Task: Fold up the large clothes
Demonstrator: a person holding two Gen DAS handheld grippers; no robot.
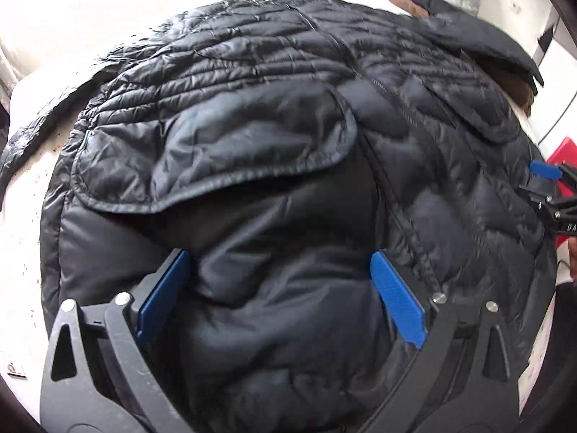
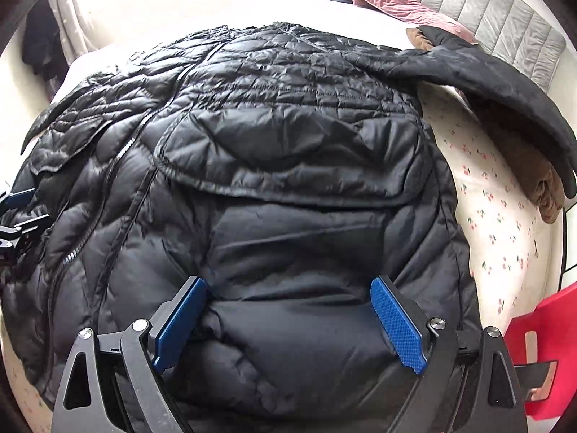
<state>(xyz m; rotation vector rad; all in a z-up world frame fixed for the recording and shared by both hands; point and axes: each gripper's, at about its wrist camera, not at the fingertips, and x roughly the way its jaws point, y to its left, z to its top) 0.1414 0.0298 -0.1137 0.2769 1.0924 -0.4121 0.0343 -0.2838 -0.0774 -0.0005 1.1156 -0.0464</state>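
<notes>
A large black quilted down jacket [image 1: 288, 115] lies spread on a bed, zipper running up its middle, flap pockets on each side; it also fills the right wrist view [image 2: 274, 137]. My left gripper [image 1: 279, 288] is open, its blue pads pressed down over the jacket's puffy hem with fabric bulging between them. My right gripper [image 2: 288, 310] is open the same way over the hem on the other side. Each gripper shows at the edge of the other's view: the right one [image 1: 548, 180], the left one [image 2: 18, 209]. A fur-trimmed hood [image 2: 505, 108] lies off to the right.
The bed [image 2: 497, 231] has a white sheet with small cherry prints. A pink cloth [image 2: 389, 0] and pillows lie at the back by a grey padded headboard [image 2: 505, 11]. A red object [image 2: 541, 324] stands at the lower right beside the bed.
</notes>
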